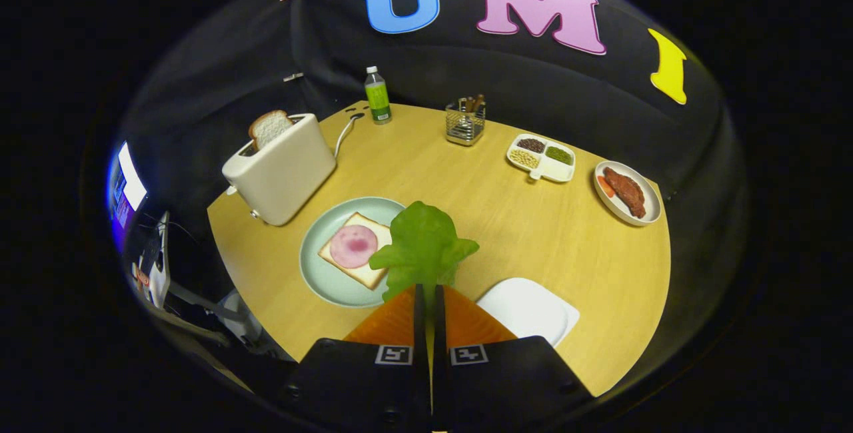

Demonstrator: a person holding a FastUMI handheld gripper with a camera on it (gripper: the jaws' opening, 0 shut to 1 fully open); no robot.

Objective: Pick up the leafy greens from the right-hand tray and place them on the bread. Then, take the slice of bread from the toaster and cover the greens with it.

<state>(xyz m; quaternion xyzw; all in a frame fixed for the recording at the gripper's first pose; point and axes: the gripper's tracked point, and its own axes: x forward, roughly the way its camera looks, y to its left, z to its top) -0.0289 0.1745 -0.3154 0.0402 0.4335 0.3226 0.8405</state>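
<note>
My gripper is shut on the green leafy greens, which stick up from between the fingertips above the table. Just left of the greens lies a pale green plate with a slice of bread topped by a round pink ham slice. Further left and beyond stands a cream toaster with another slice of bread poking out of its slot. Right of my fingers sits a white square tray.
At the back of the round wooden table stand a green-labelled bottle, a wire holder with sticks, a divided dish of beans and a plate with meat. A screen glows off the table's left.
</note>
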